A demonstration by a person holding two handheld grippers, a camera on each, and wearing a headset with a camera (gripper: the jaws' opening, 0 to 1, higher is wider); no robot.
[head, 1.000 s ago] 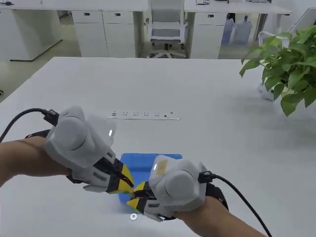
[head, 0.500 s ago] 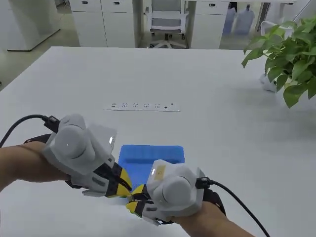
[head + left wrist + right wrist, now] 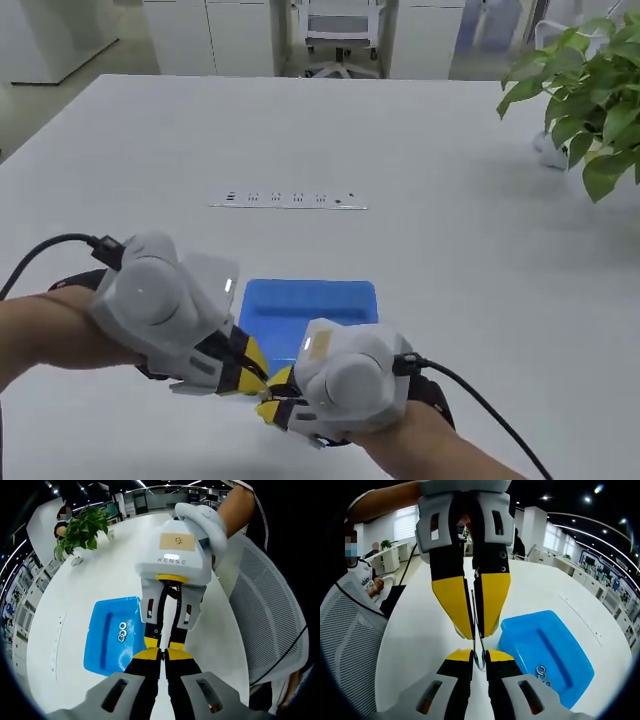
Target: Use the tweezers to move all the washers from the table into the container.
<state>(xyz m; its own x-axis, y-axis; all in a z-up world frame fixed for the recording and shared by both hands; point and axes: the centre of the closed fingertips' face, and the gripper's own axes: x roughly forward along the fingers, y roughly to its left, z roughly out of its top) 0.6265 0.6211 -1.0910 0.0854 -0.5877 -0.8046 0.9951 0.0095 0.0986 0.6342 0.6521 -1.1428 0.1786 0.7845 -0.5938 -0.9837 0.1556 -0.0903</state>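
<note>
- White table (image 3: 450, 250) runs wide across the head view, with a power strip (image 3: 288, 200) lying flat toward the far side, a leafy plant (image 3: 590, 100) at the far right and an office chair (image 3: 335, 30) beyond the far edge.
- Near the person sits the blue container (image 3: 310, 305), and just in front of it the two grippers meet nose to nose.
- The left gripper (image 3: 262, 376) reaches in from the left and the right gripper (image 3: 270, 398) from the right, their yellow tips all but touching at the container's near edge.
- Over to the left gripper view: its own jaws rise from the bottom, pressed together with only a hairline slit between them.
- The right gripper faces straight into them, tip to tip, its jaws narrowed down to a point.
- To the left lies the container, and in its recess sit the washers (image 3: 122, 631), a small cluster touching one another.
- A mesh chair (image 3: 270, 610) fills the right side.
- Now the right gripper view: the tweezers (image 3: 476, 625) show as a thin metal strip running down between the left gripper's yellow jaws and into the slit of this gripper's own.
- Both pairs are pinched shut on that strip.
- The container lies to the right, the washers in its near corner.
</note>
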